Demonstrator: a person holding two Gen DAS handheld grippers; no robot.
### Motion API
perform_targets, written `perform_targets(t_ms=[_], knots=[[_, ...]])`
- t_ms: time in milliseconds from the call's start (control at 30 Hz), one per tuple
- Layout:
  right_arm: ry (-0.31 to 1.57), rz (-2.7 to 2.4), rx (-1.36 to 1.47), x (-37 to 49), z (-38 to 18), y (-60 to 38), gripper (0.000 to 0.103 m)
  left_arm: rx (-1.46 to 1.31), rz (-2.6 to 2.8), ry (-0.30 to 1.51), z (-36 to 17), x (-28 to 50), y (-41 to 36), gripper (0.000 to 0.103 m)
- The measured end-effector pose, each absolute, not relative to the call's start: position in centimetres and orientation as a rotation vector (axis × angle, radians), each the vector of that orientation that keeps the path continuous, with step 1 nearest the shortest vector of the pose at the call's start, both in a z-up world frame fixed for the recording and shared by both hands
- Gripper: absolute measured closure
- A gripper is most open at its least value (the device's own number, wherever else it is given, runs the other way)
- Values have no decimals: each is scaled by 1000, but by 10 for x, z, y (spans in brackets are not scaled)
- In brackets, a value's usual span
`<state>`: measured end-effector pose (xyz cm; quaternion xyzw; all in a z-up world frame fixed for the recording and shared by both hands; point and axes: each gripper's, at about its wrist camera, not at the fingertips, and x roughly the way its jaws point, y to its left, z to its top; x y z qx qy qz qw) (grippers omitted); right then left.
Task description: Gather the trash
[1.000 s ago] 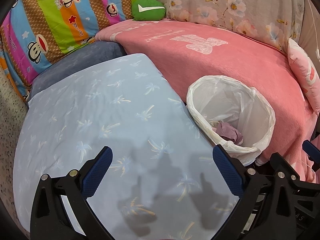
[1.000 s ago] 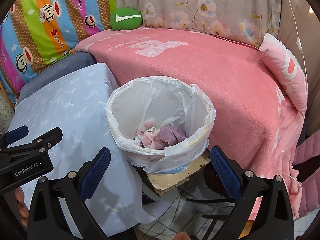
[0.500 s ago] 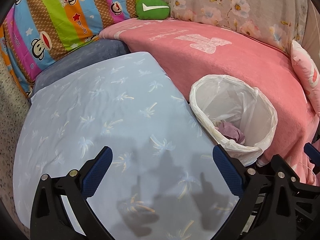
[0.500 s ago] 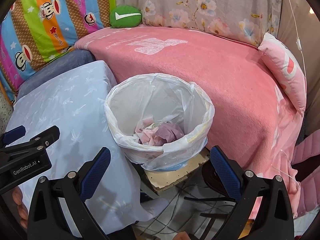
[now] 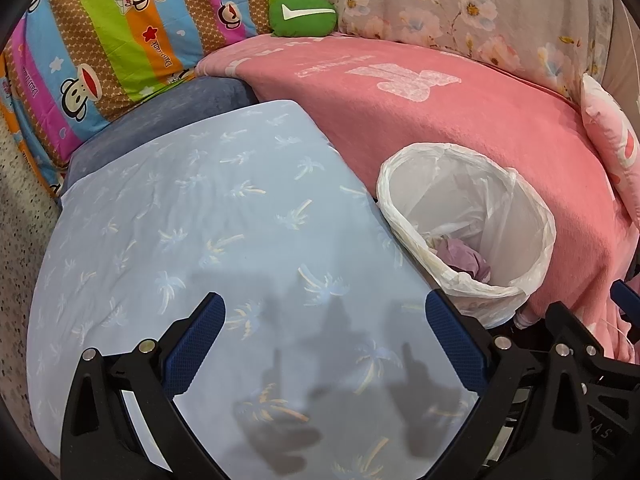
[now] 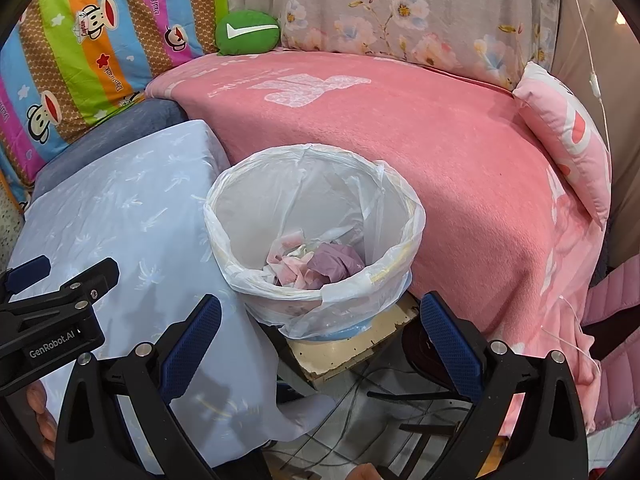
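The bin's (image 5: 466, 228) rim hides most crumpled trash (image 5: 464, 258) from the left gripper (image 5: 326, 344), while the right gripper (image 6: 320, 340), likewise spread empty, sees it fully.

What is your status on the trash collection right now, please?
Left tongs open, empty, over blue cloth. Right tongs open, empty, facing bin. Crumpled trash in bin. Nothing blocking.
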<state>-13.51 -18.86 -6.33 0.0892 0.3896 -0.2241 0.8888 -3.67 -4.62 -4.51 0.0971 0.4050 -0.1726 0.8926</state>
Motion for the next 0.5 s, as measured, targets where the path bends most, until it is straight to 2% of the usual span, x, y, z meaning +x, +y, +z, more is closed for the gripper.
perform_targets(t_ms=[500], knots=[[811, -468, 187, -136, -65, -190, 6, 210, -358, 840, -48, -38, -47, 7]])
